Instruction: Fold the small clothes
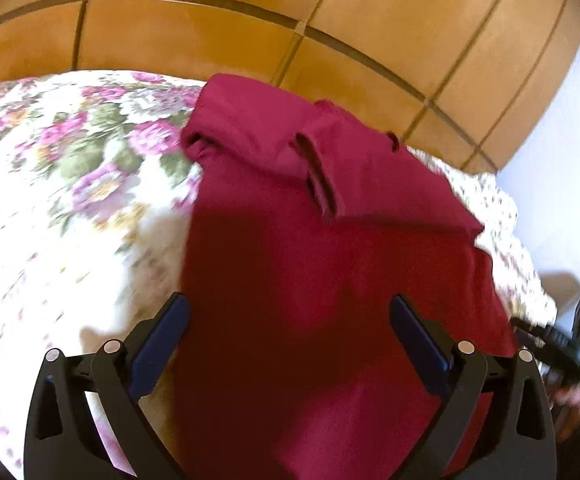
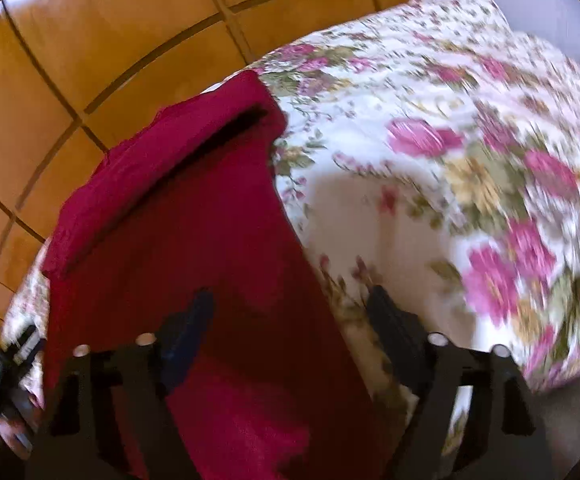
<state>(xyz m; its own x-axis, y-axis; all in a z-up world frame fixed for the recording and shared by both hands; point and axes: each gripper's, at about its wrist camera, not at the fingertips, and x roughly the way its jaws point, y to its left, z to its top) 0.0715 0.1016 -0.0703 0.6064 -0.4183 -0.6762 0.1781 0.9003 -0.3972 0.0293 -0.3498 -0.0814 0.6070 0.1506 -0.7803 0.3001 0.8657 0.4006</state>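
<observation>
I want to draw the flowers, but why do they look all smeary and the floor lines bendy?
Right wrist view: the floral bedspread is streaked by motion blur. Left wrist view: its flowers are sharper far away and smeared close by, and a dark shadow covers the near red garment. Both views: the fisheye lens curves the tile floor lines.

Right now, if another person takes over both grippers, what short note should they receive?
Left gripper: open, holds nothing, above the near part of the red garment.
Right gripper: open, nothing pinched; the garment's right edge passes between its fingers.
Things: the red garment lies on the flowered bedspread, its far end beside the wooden wardrobe.
Done: the garment lies mostly flat, with a folded band across its far end.
Left: probably at least one more fold. The pictures are blurred, so check the edges before you grip.
</observation>
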